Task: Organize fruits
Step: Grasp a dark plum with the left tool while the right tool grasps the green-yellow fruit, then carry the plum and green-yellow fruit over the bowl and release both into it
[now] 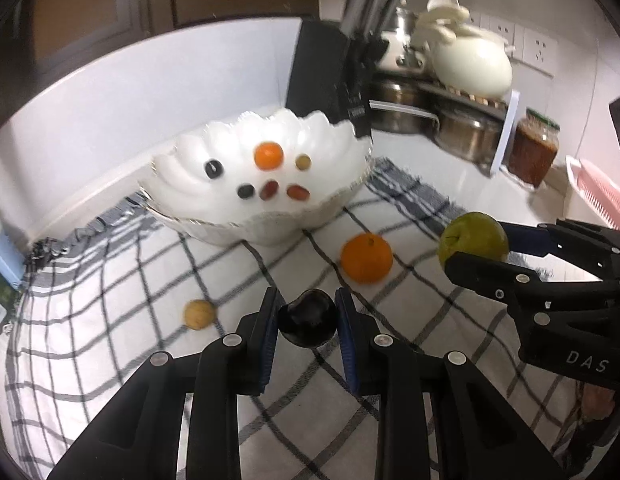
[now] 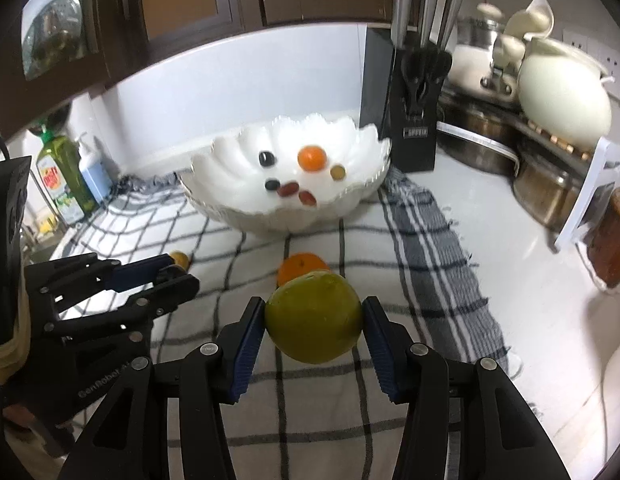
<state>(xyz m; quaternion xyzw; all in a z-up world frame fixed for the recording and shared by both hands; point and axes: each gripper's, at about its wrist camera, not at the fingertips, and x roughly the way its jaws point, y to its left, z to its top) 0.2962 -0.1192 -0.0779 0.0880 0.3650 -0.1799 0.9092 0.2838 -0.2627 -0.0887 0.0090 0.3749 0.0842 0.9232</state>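
Note:
My left gripper (image 1: pixel 308 322) is shut on a dark plum (image 1: pixel 308 324) above the checked cloth (image 1: pixel 110 300). My right gripper (image 2: pixel 314 320) is shut on a green apple (image 2: pixel 314 318); the apple also shows in the left wrist view (image 1: pixel 472 238). A white scalloped bowl (image 1: pixel 214 224) stands at the back of the cloth and holds a small orange fruit (image 1: pixel 269 155), dark grapes and reddish fruits. An orange (image 1: pixel 366 258) and a small yellow-brown fruit (image 1: pixel 199 314) lie on the cloth in front of the bowl. The left gripper shows at the left of the right wrist view (image 2: pixel 178 276).
A black knife block (image 2: pixel 414 120) stands right of the bowl (image 2: pixel 350 200). Steel pots (image 2: pixel 546 196), a white pot (image 2: pixel 562 96) and a jar (image 1: pixel 534 152) stand at the back right. A pink rack (image 1: pixel 598 196) is far right. Soap bottles (image 2: pixel 66 176) stand at the left.

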